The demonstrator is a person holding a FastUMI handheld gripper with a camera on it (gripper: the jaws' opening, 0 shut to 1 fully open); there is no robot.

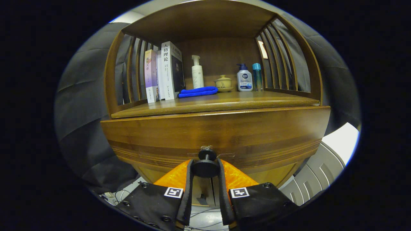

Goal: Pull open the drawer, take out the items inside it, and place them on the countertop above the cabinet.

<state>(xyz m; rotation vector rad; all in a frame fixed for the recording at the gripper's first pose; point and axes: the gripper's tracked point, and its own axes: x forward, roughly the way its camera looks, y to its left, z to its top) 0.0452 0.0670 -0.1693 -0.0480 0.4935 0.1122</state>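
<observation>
A wooden cabinet fills the view, with its drawer front (215,134) just ahead of me. A round black knob (205,166) sticks out from the middle of the drawer's lower part. My gripper (205,167) is shut on this knob, one finger pressing on each side of it. The drawer front sits flush under the countertop (212,104), and what lies inside is hidden.
On the countertop, inside a slatted wooden shelf, stand upright books (164,73), a folded blue cloth (197,91), a white pump bottle (197,73), a small yellow lidded pot (223,83), a white-and-blue pump bottle (244,78) and a slim blue bottle (257,76). Cables (122,194) lie on the floor below.
</observation>
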